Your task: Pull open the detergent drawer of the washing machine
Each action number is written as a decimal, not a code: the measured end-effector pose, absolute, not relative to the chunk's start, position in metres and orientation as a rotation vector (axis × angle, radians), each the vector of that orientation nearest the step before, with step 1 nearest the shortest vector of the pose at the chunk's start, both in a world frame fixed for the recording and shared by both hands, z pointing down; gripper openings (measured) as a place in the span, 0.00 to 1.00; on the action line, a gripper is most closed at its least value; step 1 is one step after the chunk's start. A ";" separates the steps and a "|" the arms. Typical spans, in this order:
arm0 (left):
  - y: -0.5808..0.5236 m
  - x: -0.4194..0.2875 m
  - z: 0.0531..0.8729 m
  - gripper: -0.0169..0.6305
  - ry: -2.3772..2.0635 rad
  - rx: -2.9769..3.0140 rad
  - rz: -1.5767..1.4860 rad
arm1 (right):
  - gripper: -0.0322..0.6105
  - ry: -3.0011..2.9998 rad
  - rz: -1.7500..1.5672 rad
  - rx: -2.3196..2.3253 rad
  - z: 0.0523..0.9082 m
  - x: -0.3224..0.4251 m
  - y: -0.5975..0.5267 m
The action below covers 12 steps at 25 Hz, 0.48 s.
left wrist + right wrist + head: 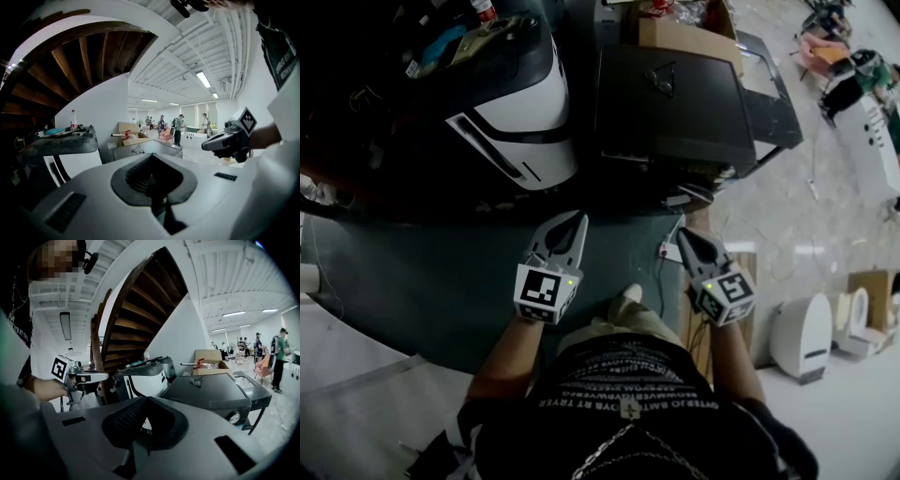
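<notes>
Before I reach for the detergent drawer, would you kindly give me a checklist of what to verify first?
1. Left gripper empty: ok, its fingers are shut on nothing.
2. Right gripper empty: ok, its fingers are shut on nothing.
3. Fingers opened for a grip: not ok, both pairs are together.
4. Detergent drawer located: cannot tell; no drawer front shows plainly on the white machine or the dark machine.
5. Grippers at a machine: not ok, both are held short of the two machines.
</notes>
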<state>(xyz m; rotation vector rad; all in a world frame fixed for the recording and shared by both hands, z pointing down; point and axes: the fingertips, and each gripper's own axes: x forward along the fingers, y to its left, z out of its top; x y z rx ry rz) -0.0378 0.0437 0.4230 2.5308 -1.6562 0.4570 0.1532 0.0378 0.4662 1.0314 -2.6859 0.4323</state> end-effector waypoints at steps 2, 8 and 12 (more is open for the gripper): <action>0.032 -0.038 0.418 0.03 -1.668 2.533 0.456 | 0.05 -2.692 0.422 1.019 0.465 0.150 0.025; 0.007 -0.039 0.413 0.03 -1.694 2.519 0.467 | 0.05 -2.702 0.399 1.003 0.452 0.150 -0.005; -0.008 -0.036 0.410 0.03 -1.718 2.503 0.442 | 0.05 -2.719 0.393 0.981 0.456 0.156 -0.023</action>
